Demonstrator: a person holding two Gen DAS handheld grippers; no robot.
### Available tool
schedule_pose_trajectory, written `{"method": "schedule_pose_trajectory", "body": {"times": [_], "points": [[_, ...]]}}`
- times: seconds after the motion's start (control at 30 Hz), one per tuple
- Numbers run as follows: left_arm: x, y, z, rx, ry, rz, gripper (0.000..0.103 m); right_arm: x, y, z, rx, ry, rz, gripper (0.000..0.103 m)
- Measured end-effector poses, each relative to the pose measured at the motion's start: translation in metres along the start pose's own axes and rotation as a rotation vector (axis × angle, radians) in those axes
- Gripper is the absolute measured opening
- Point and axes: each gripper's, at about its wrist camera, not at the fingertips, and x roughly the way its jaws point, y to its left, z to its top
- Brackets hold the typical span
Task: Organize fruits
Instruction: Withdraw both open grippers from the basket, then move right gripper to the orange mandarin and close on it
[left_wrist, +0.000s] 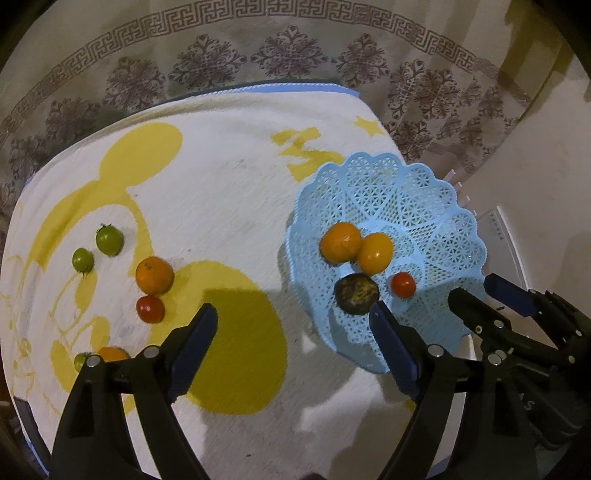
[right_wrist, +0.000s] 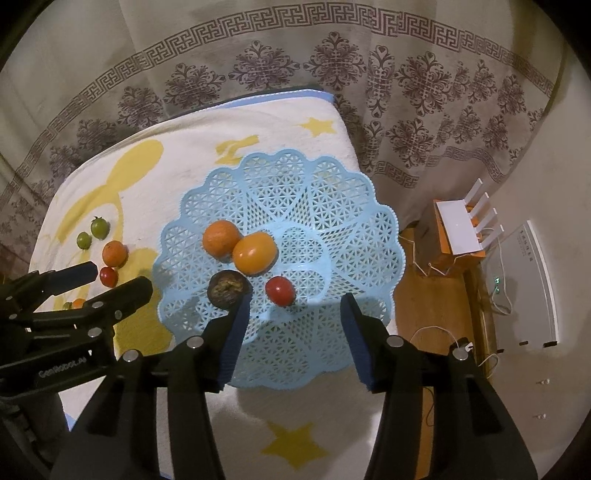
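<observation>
Right wrist view: right gripper (right_wrist: 293, 334) parted, empty, low centre above blue basket (right_wrist: 332, 206) holding two oranges, dark fruit (right_wrist: 228, 291), red tomato (right_wrist: 280, 291). Left gripper (left_wrist: 295, 332) wide, empty; loose fruit (left_wrist: 153, 275) left, likely awaiting transfer.

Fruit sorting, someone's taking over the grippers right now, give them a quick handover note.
Left gripper: open, empty, over the blanket beside the basket.
Right gripper: open, empty, over the basket's near side.
Done: in the basket, two oranges, a red tomato and a dark fruit.
Left on the blanket: two green tomatoes, an orange, a red tomato, plus a green one and an orange one half hidden behind the left gripper.
</observation>
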Motion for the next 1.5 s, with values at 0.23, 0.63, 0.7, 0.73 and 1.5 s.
{"method": "schedule_pose_trajectory", "body": {"times": [0.23,0.63,0.7,0.73,1.5], "points": [[-0.005,0.017,-0.010,-0.026,0.006,0.021,0.084,-0.003,0.010,-0.004,-0.007,0.006,-0.003,0.053],[-0.020,0.054,-0.028,-0.054,-0.006,0.048,0.084,-0.008,0.032,-0.009,-0.018,0.004,-0.004,0.053],[-0.023,0.062,-0.032,-0.060,-0.008,0.052,0.084,-0.008,0.041,-0.010,-0.021,0.005,0.000,0.053],[-0.025,0.067,-0.034,-0.065,-0.008,0.054,0.084,-0.007,0.048,-0.011,-0.023,0.006,0.001,0.053],[-0.052,0.181,-0.077,-0.172,0.001,0.097,0.090,0.002,0.143,-0.025,-0.065,-0.001,0.031,0.061]]}}
